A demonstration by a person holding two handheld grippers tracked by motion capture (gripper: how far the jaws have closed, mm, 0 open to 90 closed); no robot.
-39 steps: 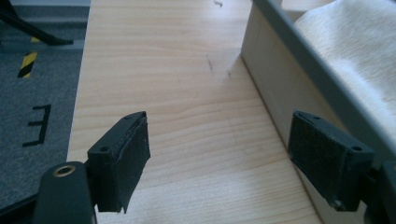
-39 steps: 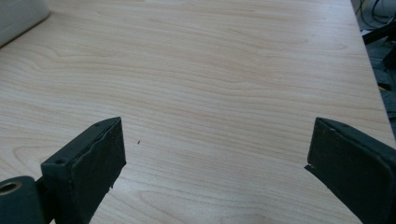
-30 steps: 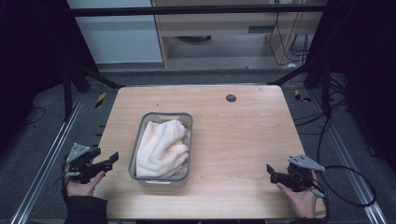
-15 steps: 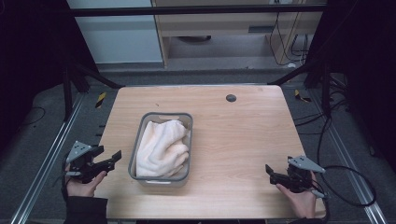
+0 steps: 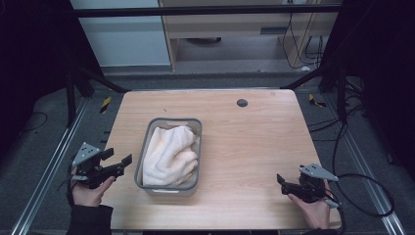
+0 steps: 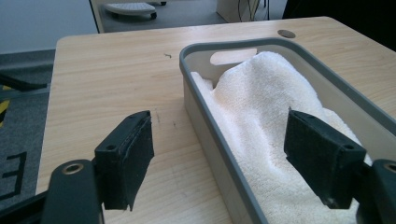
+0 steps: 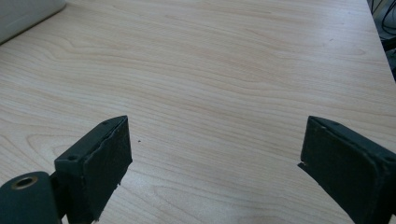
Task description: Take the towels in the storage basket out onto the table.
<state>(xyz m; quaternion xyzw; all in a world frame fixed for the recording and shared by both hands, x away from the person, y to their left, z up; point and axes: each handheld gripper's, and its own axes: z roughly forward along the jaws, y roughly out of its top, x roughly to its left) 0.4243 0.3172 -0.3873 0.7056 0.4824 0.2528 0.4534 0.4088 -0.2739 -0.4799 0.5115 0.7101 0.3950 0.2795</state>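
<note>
A grey plastic basket (image 5: pixel 143 152) stands on the wooden table left of centre, with a crumpled white towel (image 5: pixel 170 154) lying inside it. My left gripper (image 5: pixel 120 160) is open just left of the basket, near the table's left edge. In the left gripper view the basket's near wall (image 6: pixel 219 140) runs between the jaws and the towel (image 6: pixel 275 98) lies behind the right one. My right gripper (image 5: pixel 281 182) is open over bare wood near the table's front right, with nothing between its jaws (image 7: pixel 215 158).
A small dark round hole (image 5: pixel 242 103) sits in the tabletop at the back centre. A black cable (image 5: pixel 364 196) loops off the right gripper past the table's right edge. Dark frame posts flank the table; grey floor surrounds it.
My left gripper has edged slightly right, towards the basket. The right gripper has stayed nearly where it was.
</note>
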